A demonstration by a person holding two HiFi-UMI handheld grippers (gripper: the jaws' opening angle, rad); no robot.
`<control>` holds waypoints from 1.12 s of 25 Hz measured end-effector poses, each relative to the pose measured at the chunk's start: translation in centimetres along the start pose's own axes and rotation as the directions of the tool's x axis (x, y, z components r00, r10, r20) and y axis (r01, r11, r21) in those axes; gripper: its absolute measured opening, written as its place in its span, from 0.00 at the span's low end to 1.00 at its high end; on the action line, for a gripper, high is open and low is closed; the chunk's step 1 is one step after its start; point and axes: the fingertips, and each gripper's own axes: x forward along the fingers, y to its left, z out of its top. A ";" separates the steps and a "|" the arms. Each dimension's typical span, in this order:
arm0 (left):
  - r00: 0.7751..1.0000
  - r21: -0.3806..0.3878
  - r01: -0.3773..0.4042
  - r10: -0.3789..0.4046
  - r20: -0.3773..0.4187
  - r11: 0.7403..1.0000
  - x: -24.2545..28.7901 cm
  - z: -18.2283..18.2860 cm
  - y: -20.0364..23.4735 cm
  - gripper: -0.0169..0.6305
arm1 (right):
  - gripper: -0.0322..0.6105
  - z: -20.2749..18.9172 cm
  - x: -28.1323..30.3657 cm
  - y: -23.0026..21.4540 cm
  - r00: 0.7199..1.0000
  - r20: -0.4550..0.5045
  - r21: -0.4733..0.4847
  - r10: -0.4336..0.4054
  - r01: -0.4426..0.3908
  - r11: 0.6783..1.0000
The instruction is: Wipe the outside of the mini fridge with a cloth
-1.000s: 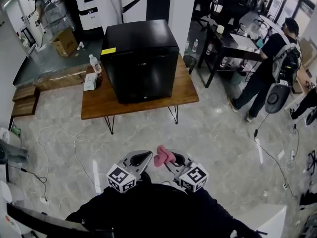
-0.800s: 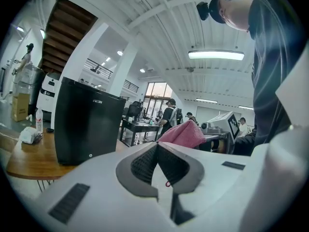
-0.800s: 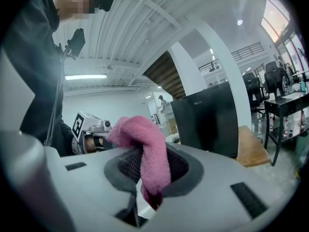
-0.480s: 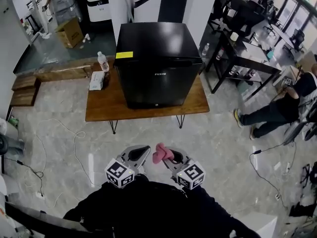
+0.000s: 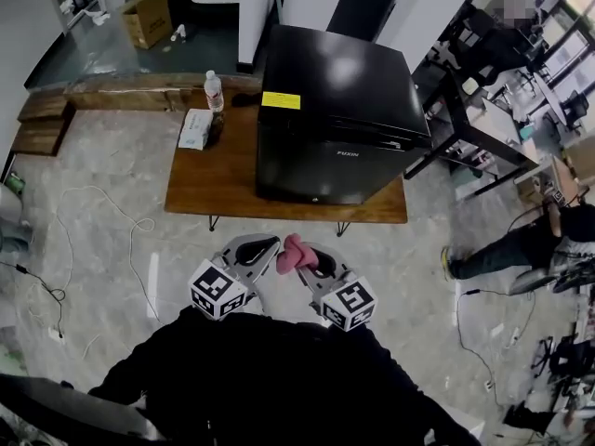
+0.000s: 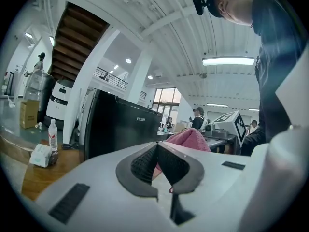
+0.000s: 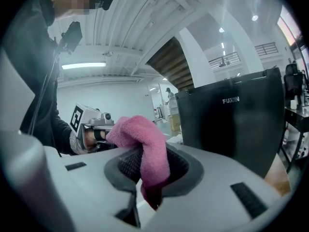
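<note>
right gripper (image 5: pixel 310 266) pinching pink cloth (image 5: pixel 292 253) | left gripper (image 5: pixel 261 247) pressed together, empty | mini fridge (image 5: pixel 335 110) on tabletop (image 5: pixel 209 179), nearer than a second ago, well apart from cloth | approach closing, wiping not yet begun

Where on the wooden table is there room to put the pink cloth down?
The pink cloth fits best on the bare left front of the table, between the white pack, the fridge and the near edge. The strip before the fridge is narrow. The back left corner is crowded with the bottle and pack.
</note>
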 end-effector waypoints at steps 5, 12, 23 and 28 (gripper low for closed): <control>1.000 0.025 -0.019 0.019 0.023 1.000 0.5 1.4 3.7 0.04 | 0.16 2.4 3.9 -1.7 1.000 0.017 -0.038 -0.014 0.015 0.999; 0.987 0.098 -0.155 0.151 0.052 0.983 1.6 3.8 10.0 0.04 | 0.16 8.8 8.7 -6.6 0.981 0.094 -0.310 -0.168 0.189 0.932; 0.945 0.117 -0.303 0.283 0.164 0.946 2.7 9.3 14.8 0.04 | 0.16 14.6 14.6 -9.1 0.953 0.196 -0.699 -0.233 0.302 0.648; 0.936 0.111 -0.331 0.311 0.165 0.937 3.2 8.9 16.6 0.04 | 0.17 13.3 16.1 -9.6 0.936 0.235 -0.743 -0.263 0.347 0.572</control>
